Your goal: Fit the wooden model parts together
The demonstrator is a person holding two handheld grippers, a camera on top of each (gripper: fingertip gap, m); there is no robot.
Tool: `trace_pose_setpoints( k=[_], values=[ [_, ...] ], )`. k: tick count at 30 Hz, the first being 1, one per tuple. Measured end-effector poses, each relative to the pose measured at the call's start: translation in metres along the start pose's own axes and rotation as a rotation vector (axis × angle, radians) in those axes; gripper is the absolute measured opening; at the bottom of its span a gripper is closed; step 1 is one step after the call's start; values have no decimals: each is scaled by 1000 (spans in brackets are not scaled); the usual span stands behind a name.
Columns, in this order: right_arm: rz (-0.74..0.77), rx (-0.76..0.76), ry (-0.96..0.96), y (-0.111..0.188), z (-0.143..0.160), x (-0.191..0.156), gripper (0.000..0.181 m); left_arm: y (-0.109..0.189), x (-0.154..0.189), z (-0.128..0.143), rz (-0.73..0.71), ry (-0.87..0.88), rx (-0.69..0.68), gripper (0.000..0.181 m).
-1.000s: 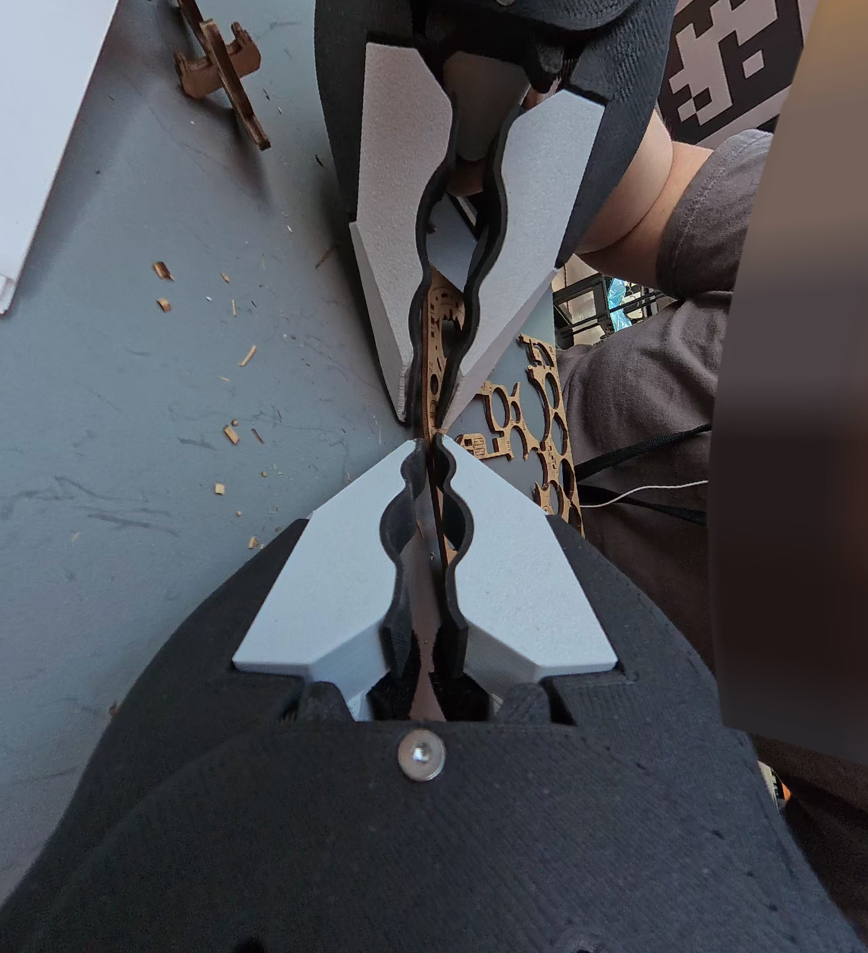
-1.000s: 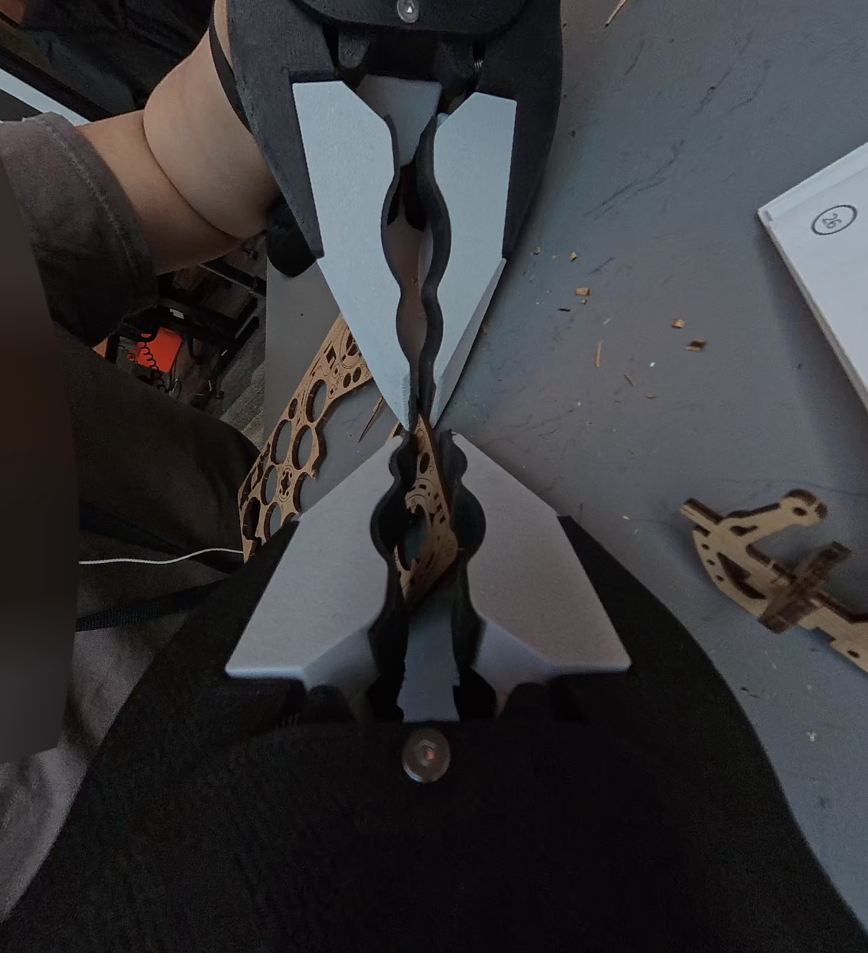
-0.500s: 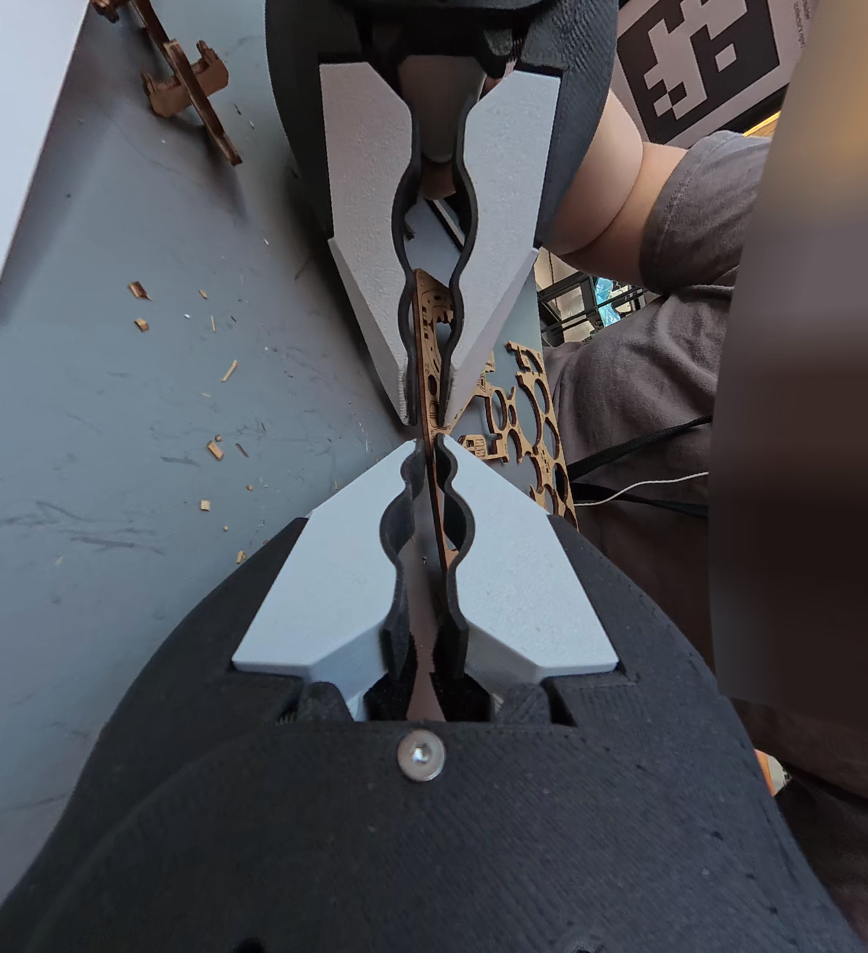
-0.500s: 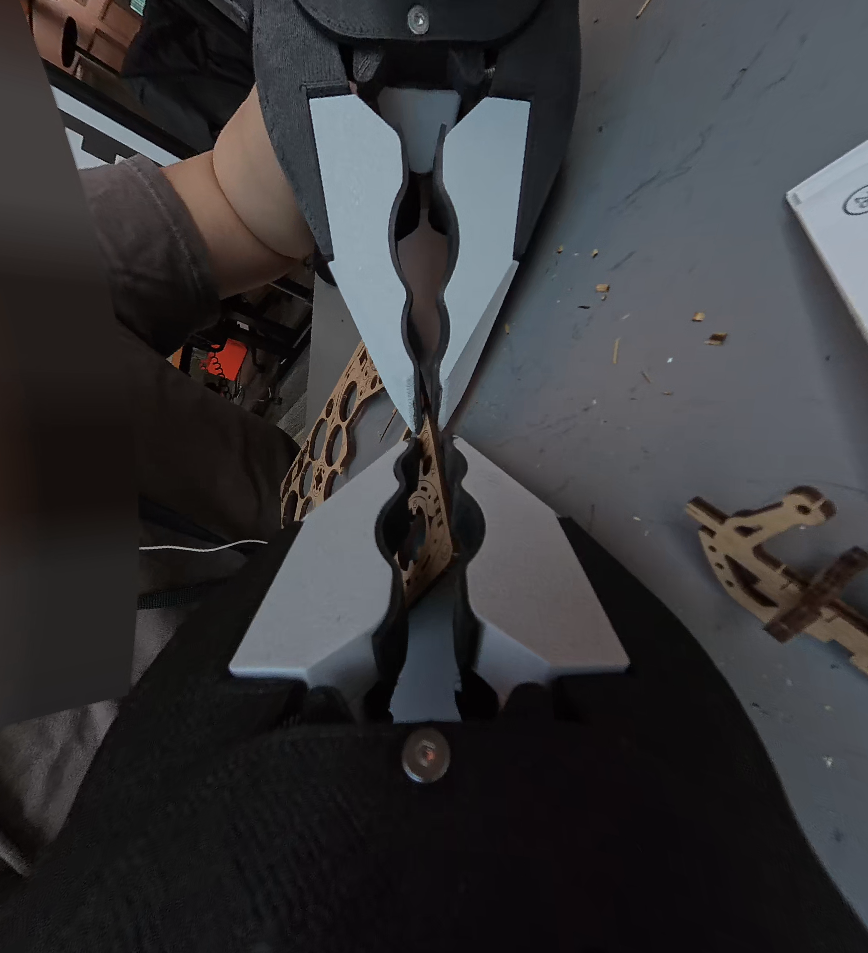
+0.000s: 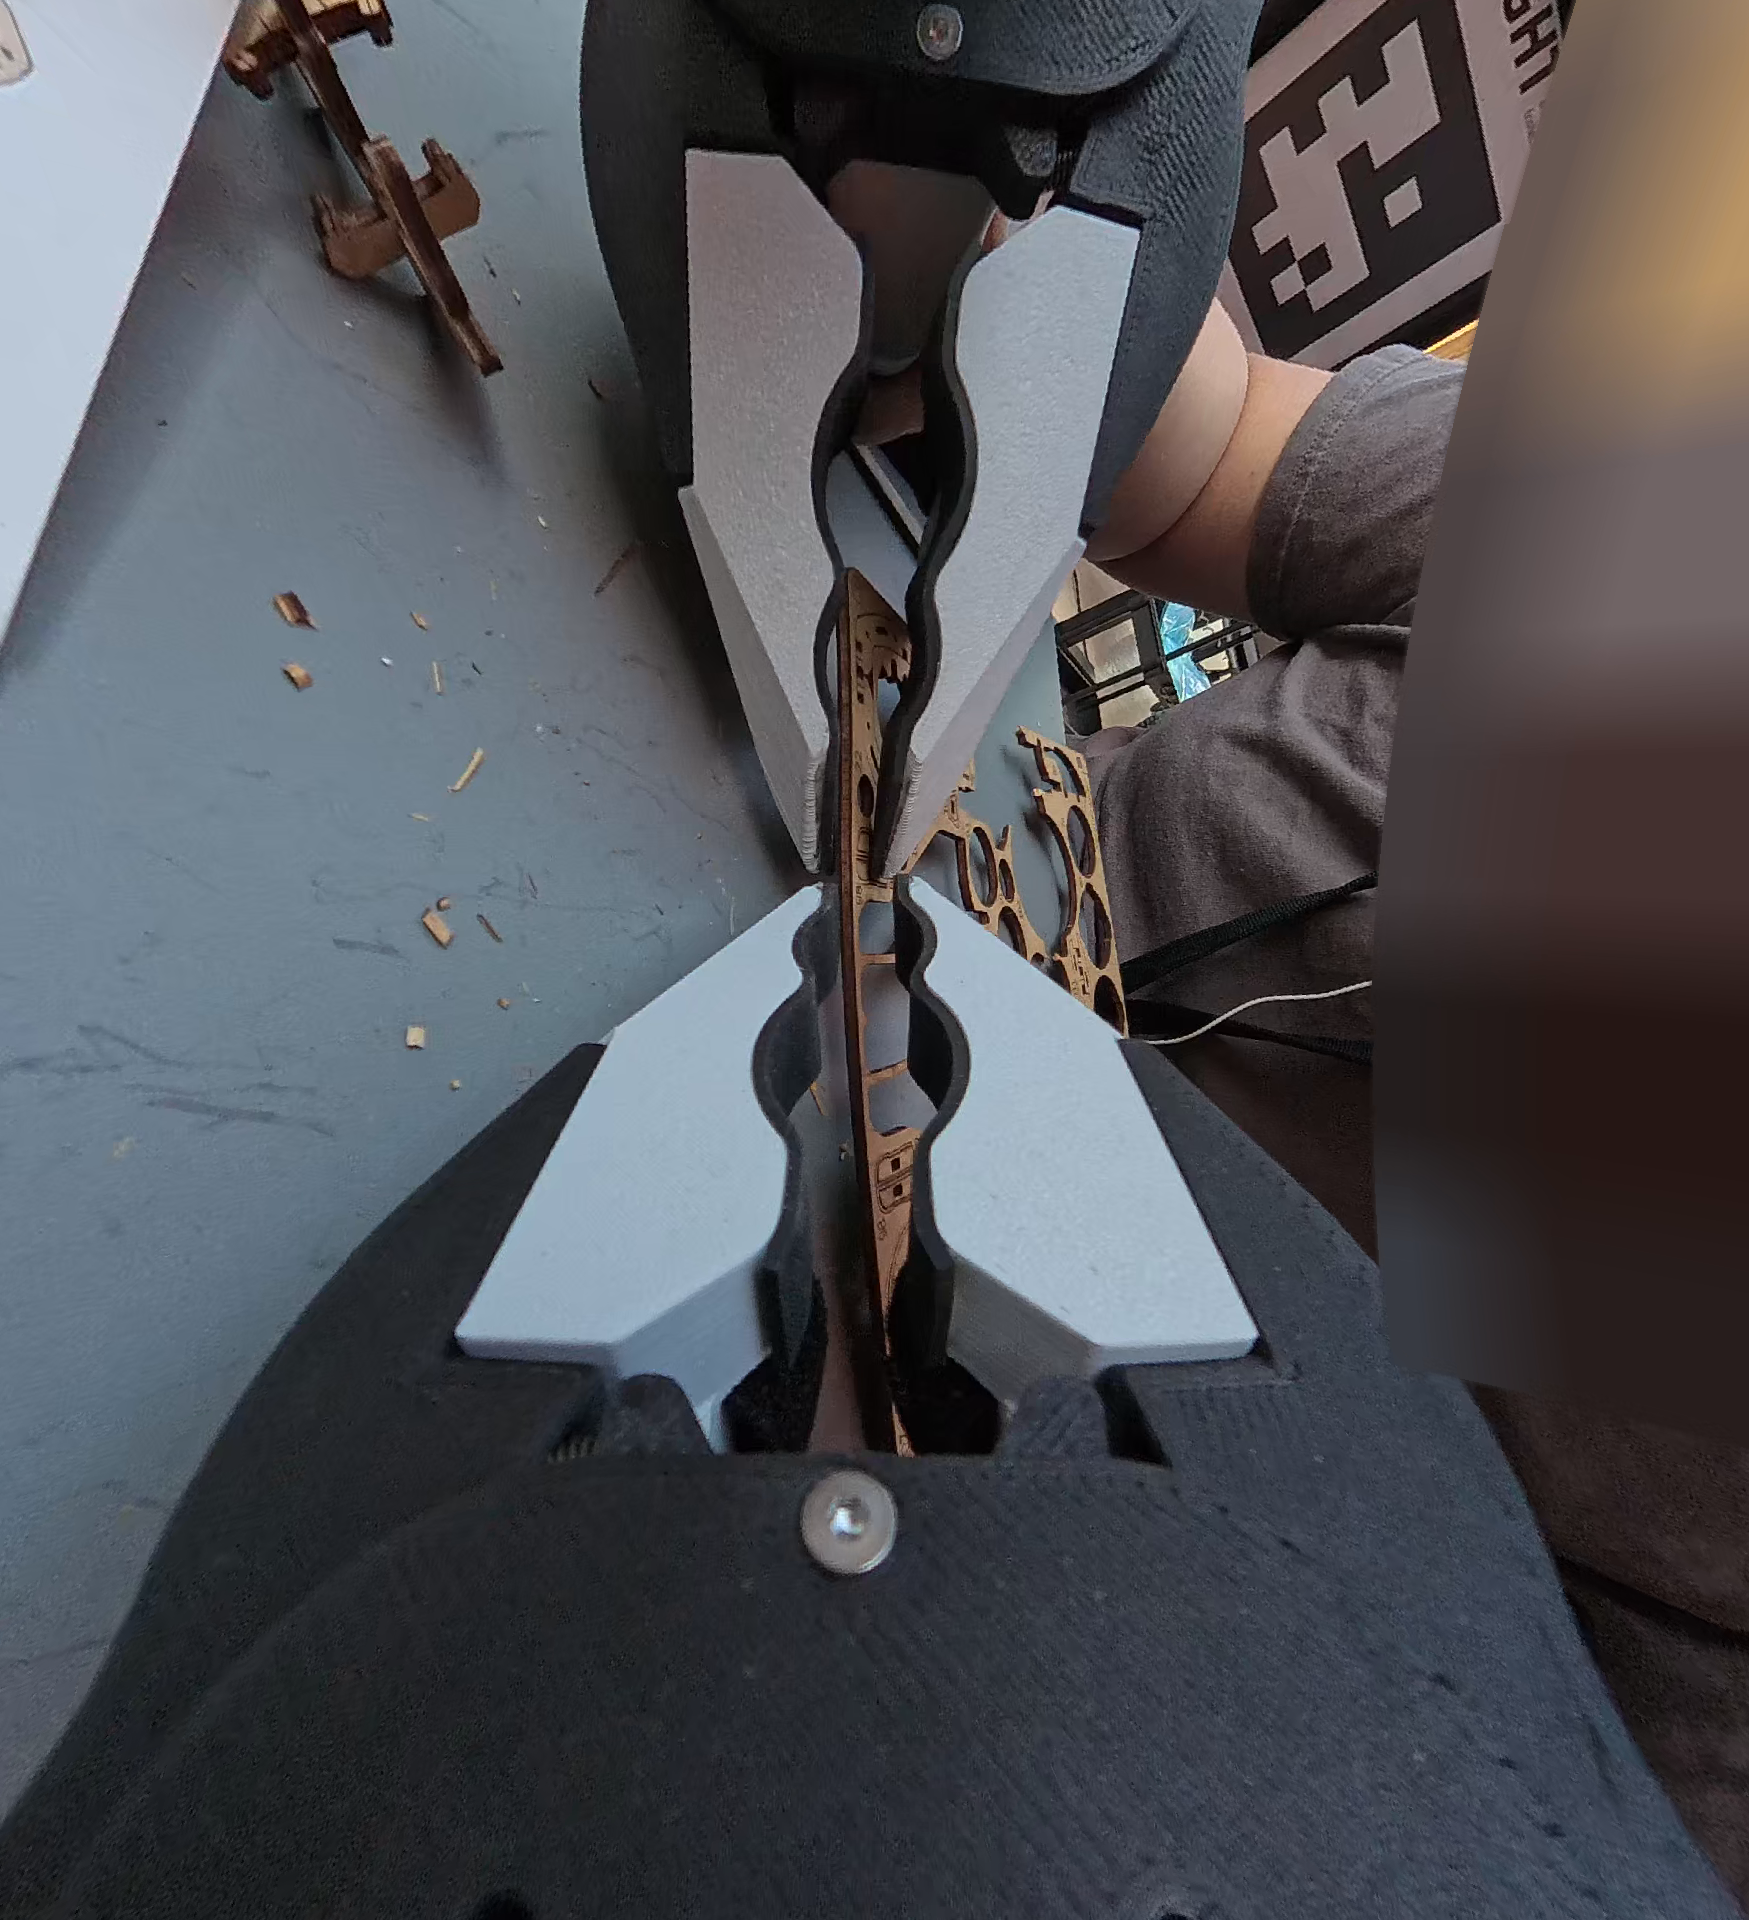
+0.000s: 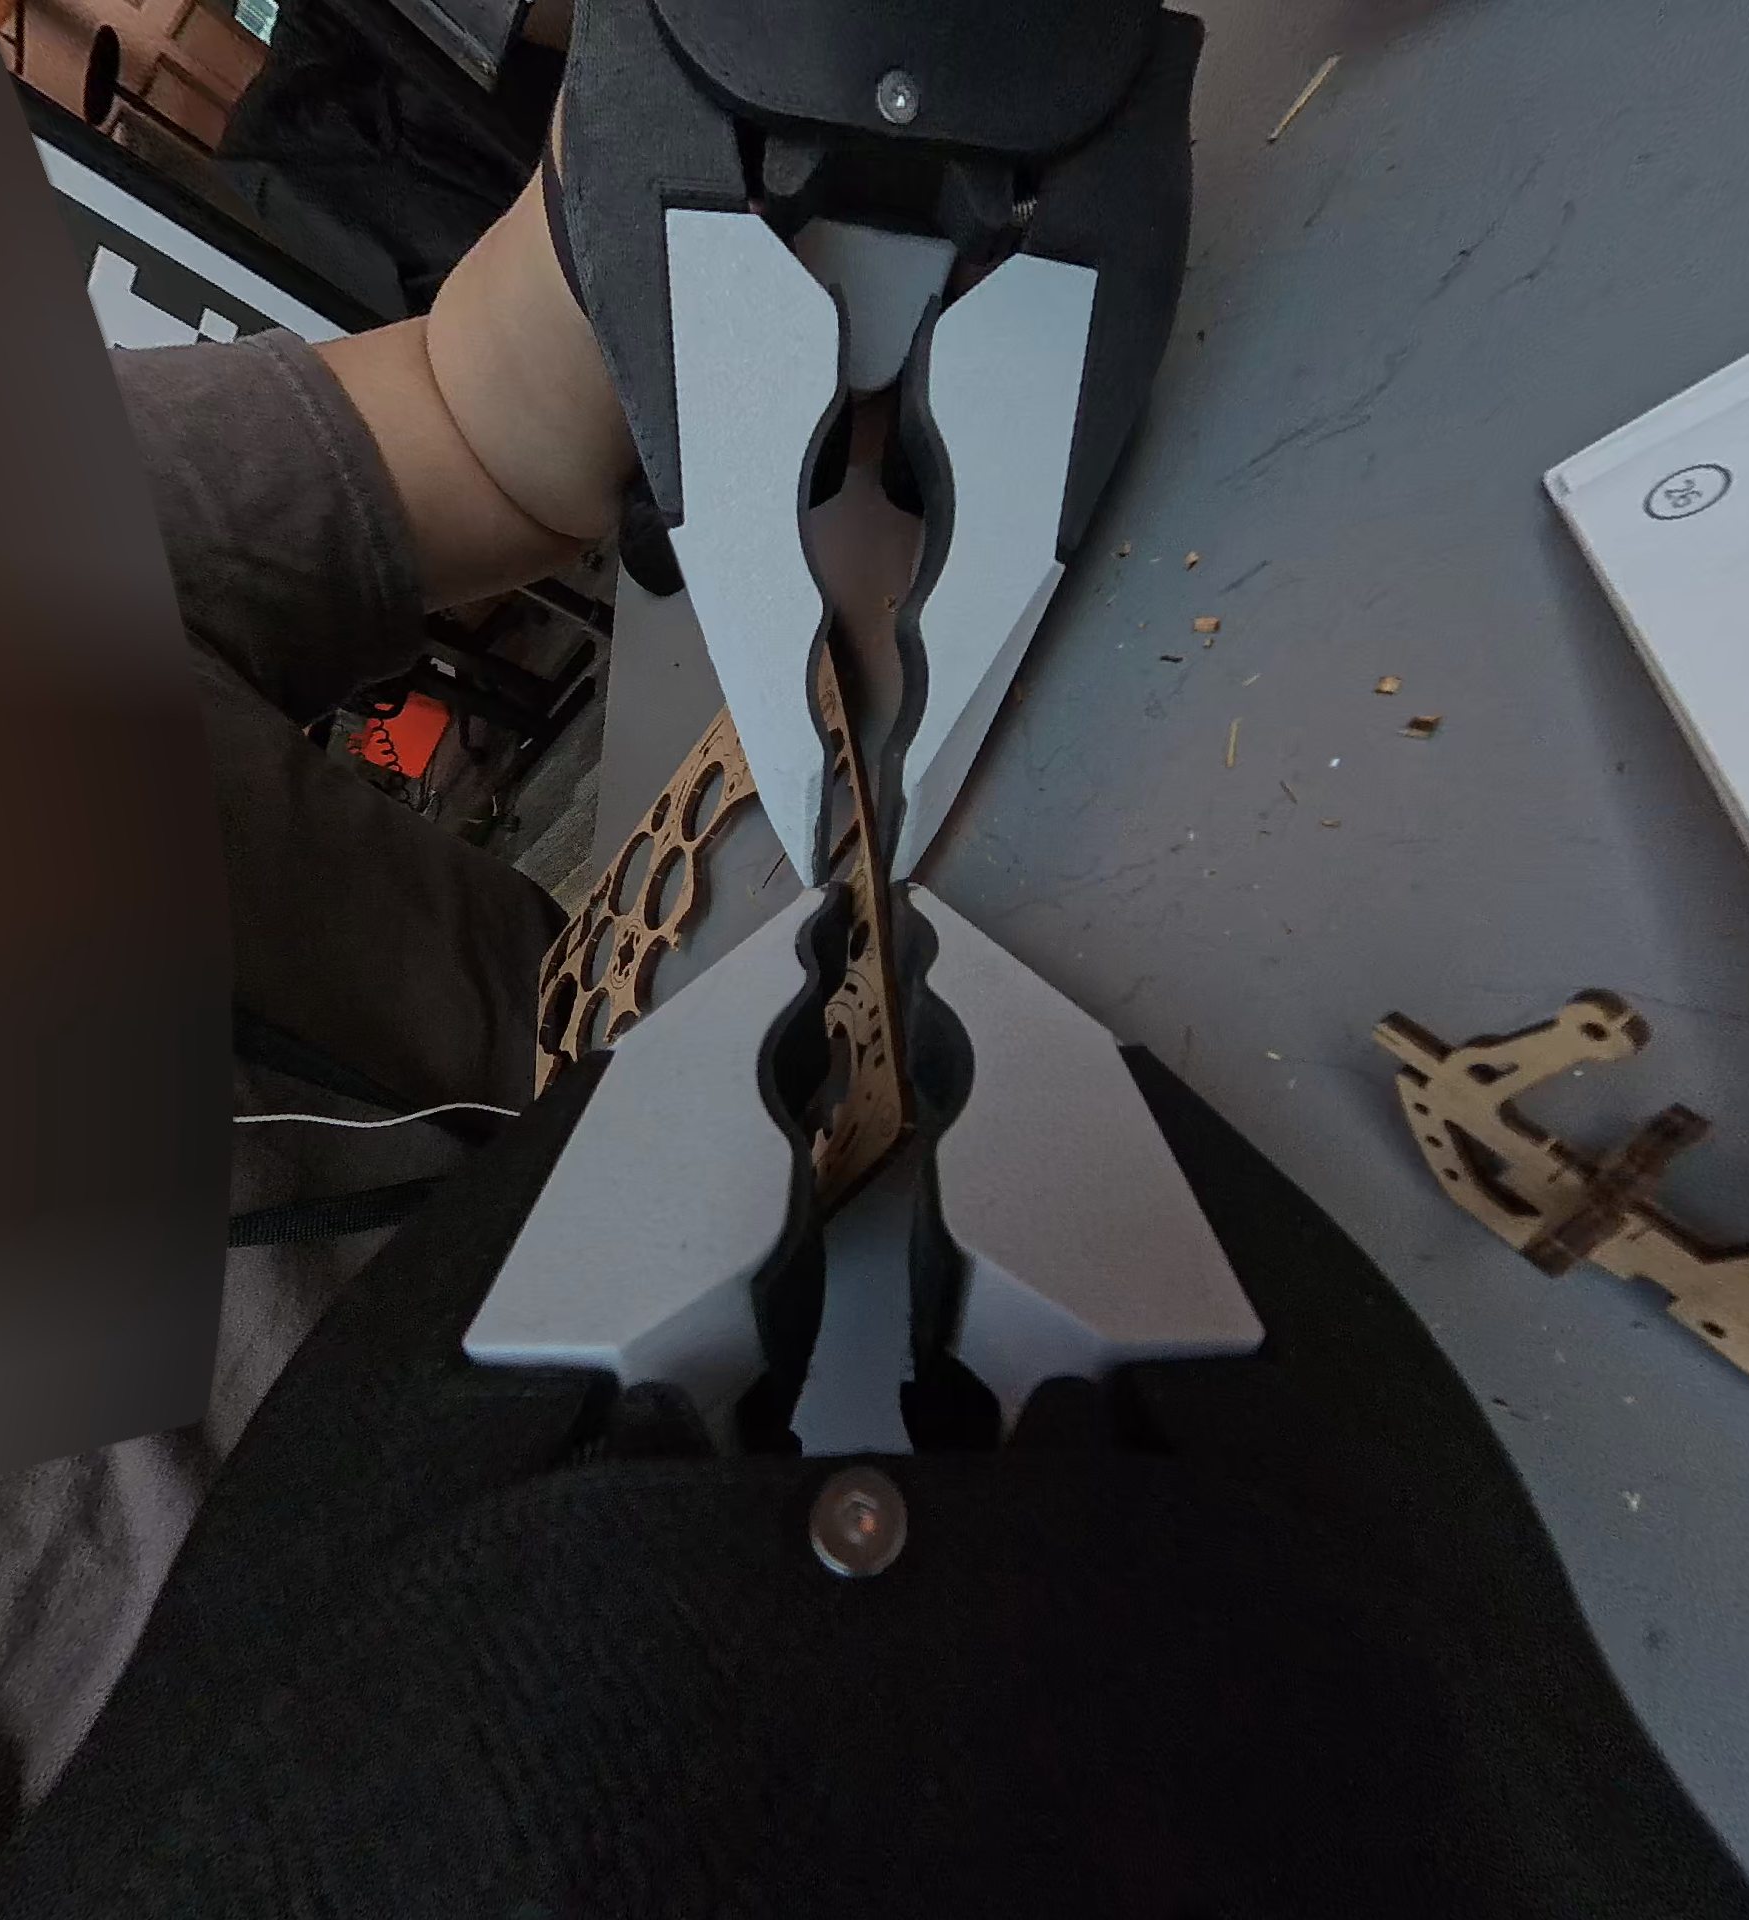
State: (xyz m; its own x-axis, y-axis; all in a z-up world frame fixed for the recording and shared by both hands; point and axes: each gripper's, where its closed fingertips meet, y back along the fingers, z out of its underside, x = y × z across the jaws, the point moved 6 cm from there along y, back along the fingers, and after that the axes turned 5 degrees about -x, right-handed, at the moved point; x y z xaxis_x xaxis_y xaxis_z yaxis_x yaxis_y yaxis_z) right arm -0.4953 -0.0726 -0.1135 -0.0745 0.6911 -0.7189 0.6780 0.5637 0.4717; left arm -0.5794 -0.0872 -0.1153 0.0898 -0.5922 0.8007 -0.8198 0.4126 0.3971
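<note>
My left gripper (image 5: 859, 899) is shut on a thin wooden part (image 5: 875, 1101) held edge-on. My right gripper (image 5: 854, 857) faces it tip to tip and is shut on a second flat wooden part (image 5: 865, 717) with engraved holes. The two parts meet where the fingertips meet, a little above the grey table (image 5: 226, 935). In the right wrist view my right gripper (image 6: 859, 894) grips its part (image 6: 865, 1060), and the left gripper (image 6: 854, 868) above holds its strip (image 6: 849, 748). Whether the parts are joined is hidden by the fingers.
A perforated wooden sheet (image 5: 1067, 894) lies at the table edge by the person's lap, also in the right wrist view (image 6: 631, 925). An assembled wooden piece (image 6: 1576, 1164) and a white booklet (image 6: 1732, 644) lie on the table. Wood chips (image 5: 434, 925) are scattered about. Both grippers' tips are close together, under 4 cm apart. My right tips are roughly 10 cm from the assembled wooden piece (image 6: 1576, 1164). It turns up in the left wrist view (image 5: 396, 262) as well.
Both grippers have stayed tip to tip. The right gripper has straightened into line with the left. More of the wooden strip now shows between the left gripper's fingers.
</note>
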Motion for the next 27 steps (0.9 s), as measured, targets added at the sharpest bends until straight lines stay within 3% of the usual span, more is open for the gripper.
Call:
trace_pose_setpoints(
  k=[27],
  values=[
    [-25, -19, -24, -2, 1, 1, 11, -4, 0, 3, 35, 21, -44, 3]
  ],
)
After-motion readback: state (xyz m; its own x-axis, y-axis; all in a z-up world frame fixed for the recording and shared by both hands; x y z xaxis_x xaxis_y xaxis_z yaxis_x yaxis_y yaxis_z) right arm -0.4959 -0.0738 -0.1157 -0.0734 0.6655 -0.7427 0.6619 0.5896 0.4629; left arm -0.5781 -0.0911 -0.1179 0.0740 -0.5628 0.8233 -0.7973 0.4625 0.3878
